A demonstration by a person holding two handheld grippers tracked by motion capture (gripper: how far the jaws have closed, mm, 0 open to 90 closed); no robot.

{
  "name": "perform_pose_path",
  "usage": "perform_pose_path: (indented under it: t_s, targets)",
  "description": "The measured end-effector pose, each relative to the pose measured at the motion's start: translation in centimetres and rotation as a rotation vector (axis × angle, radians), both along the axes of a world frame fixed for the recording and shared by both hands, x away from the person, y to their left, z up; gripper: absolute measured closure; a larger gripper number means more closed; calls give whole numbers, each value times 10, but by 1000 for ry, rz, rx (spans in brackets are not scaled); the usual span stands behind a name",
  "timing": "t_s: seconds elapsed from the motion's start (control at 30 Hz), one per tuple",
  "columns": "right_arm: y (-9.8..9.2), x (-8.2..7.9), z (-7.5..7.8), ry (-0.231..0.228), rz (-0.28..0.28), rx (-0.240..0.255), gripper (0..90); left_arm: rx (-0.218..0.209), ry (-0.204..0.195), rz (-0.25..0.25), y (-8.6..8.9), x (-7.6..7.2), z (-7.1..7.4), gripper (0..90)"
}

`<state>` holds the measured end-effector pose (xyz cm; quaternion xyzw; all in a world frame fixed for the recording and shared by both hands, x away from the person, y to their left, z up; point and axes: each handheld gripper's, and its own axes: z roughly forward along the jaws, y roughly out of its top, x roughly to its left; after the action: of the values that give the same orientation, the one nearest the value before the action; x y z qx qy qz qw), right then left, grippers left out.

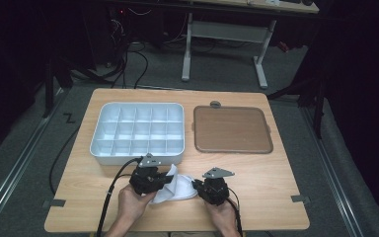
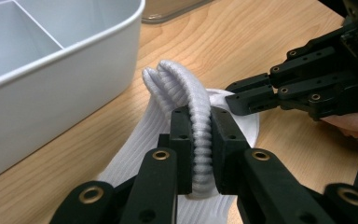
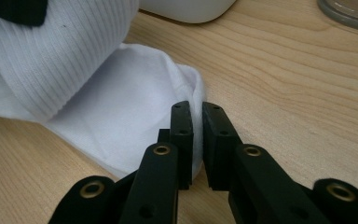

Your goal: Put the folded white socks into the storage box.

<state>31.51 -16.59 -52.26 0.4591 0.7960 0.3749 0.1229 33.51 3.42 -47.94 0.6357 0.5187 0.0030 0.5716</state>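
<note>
Both grippers are down at the near edge of the wooden table (image 1: 256, 173), working one white sock (image 1: 175, 190) between them; going big to small from there, the white compartment tray (image 1: 137, 132) sits just beyond the sock with every cell bare as far as I can see, and to its right lies a flat brown lid (image 1: 232, 129) with a small tab on its far edge, most likely the tray's cover, set aside so the cells stay reachable; my guess is the sock is headed for one of those cells, though nothing here says so outright.

The sock itself lies on the wood just in front of the tray wall; its ribbed cuff end is lifted and bent over on itself, while the smoother foot part lies flat.

Left gripper (image 2: 200, 154): jaws pressed together on the doubled ribbed cuff, pinching the fold so it stands up in a hump; holding it there probably keeps the layers stacked while the other end gets dealt with.

Right gripper (image 3: 196, 140): jaws nearly together at the rounded edge of the flat part, with a thin slit between them; the edge runs up along the inner face of the left-hand jaw, so it looks like a light nip, but I honestly can't tell if it's truly gripping or just alongside.

Holding both ends reads to me like folding or rolling the sock small enough for a cell.
</note>
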Motion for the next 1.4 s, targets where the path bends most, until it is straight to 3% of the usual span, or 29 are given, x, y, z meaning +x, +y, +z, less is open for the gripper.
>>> perform_pose_path:
  t_s: [1.13, 1.4]
  targets:
    - [0, 3, -3, 13, -2, 15, 839, 108, 17, -74, -42, 0, -29, 775]
    - [0, 5, -6, 13, -4, 9, 839, 105, 18, -75, -48, 1, -40, 783]
